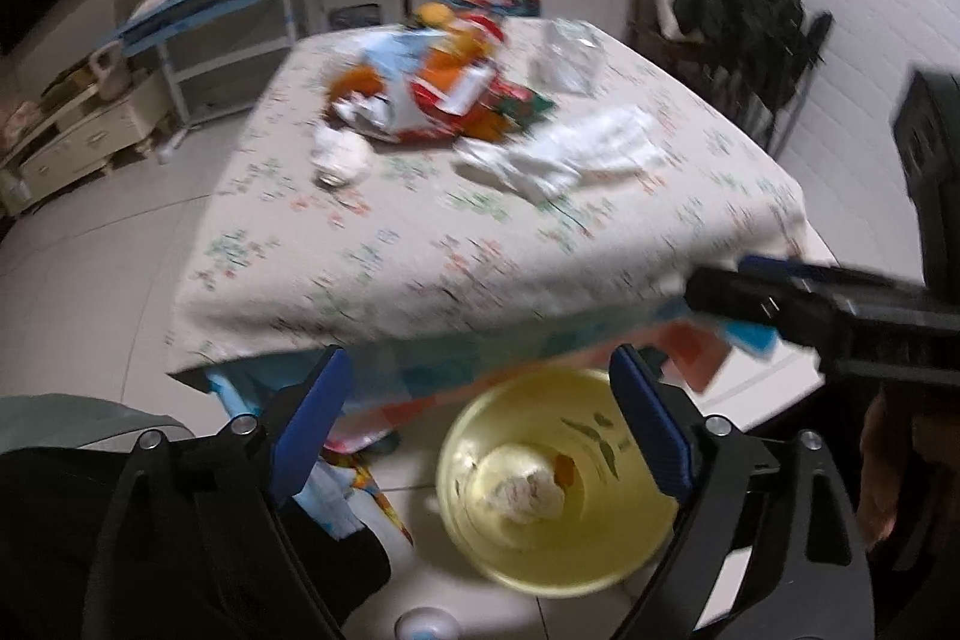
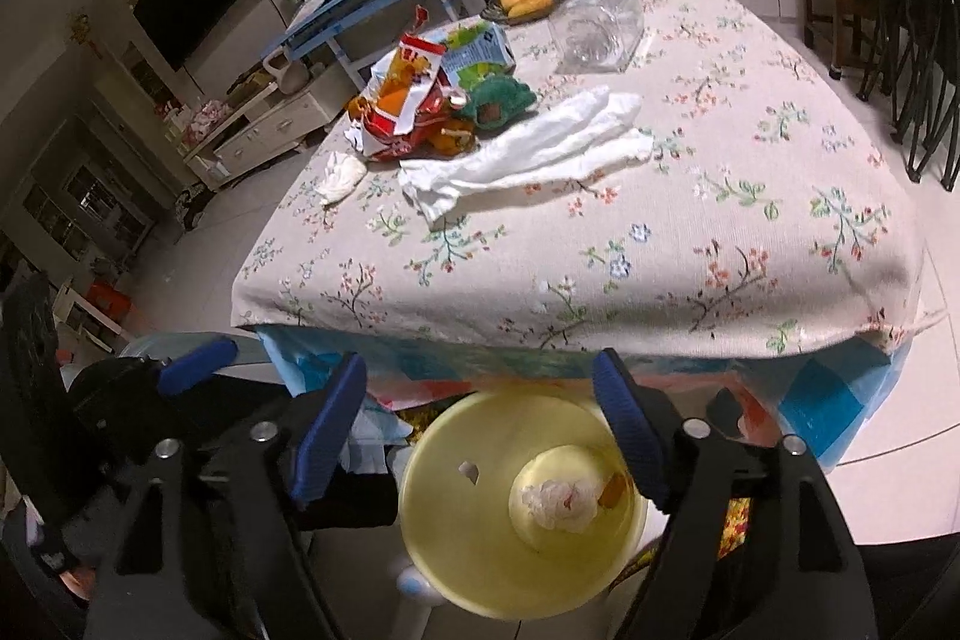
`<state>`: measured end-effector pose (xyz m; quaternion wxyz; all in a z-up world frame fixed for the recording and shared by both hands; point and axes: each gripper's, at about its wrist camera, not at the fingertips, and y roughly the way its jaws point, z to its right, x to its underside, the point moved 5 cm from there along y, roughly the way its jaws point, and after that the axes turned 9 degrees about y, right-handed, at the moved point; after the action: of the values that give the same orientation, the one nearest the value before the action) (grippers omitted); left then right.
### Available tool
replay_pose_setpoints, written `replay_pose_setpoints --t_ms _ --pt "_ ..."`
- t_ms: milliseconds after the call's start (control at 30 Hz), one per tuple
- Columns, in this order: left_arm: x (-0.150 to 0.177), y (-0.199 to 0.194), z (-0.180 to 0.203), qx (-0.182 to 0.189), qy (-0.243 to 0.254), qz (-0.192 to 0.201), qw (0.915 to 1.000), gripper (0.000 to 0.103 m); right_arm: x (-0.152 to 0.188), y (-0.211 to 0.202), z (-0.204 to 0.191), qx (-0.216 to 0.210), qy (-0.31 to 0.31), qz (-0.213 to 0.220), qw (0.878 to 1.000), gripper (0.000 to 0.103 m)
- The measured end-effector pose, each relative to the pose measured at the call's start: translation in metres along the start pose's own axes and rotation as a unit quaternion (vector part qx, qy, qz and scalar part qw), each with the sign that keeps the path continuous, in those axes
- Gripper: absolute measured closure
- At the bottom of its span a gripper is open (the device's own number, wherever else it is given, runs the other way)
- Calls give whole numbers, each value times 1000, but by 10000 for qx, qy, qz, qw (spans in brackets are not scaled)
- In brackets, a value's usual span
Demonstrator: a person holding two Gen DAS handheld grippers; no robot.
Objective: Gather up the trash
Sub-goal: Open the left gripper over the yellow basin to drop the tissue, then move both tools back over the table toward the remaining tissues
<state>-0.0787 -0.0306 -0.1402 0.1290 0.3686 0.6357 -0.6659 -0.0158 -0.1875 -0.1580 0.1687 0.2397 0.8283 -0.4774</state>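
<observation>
both grippers held over yellow trash bin (image 2: 522, 508), jaws spread, nothing pinched.

left gripper (image 1: 480, 424) & right gripper (image 2: 480, 436) are seen w/ blue pads wide apart above bin on the floor by the surface (image 2: 660, 244); crumpled tissue (image 2: 564, 505) lies in bin. on the floral cloth are left: snack wrappers (image 2: 414, 100), white plastic bag (image 2: 528, 154), tissue wad (image 2: 342, 178), clear container (image 2: 600, 25).

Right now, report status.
Both grippers, left and right, open, empty, over bin. Tissue wad in bin. Tissue, wrappers on table. Nothing blocking.
</observation>
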Motion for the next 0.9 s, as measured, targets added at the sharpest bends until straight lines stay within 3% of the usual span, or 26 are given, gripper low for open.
replay_pose_setpoints --t_ms 133,533,900 --pt "-12 6 -23 -180 -212 -4 9996 17 -7 5 -5 18 -79 88 9999 22" --pt "-53 27 -77 -434 -688 64 9967 14 -32 16 -1 120 25 306 9995 20" --pt "-68 56 -89 -502 -748 -64 9959 14 -53 31 -13 222 -259 429 9985 19"
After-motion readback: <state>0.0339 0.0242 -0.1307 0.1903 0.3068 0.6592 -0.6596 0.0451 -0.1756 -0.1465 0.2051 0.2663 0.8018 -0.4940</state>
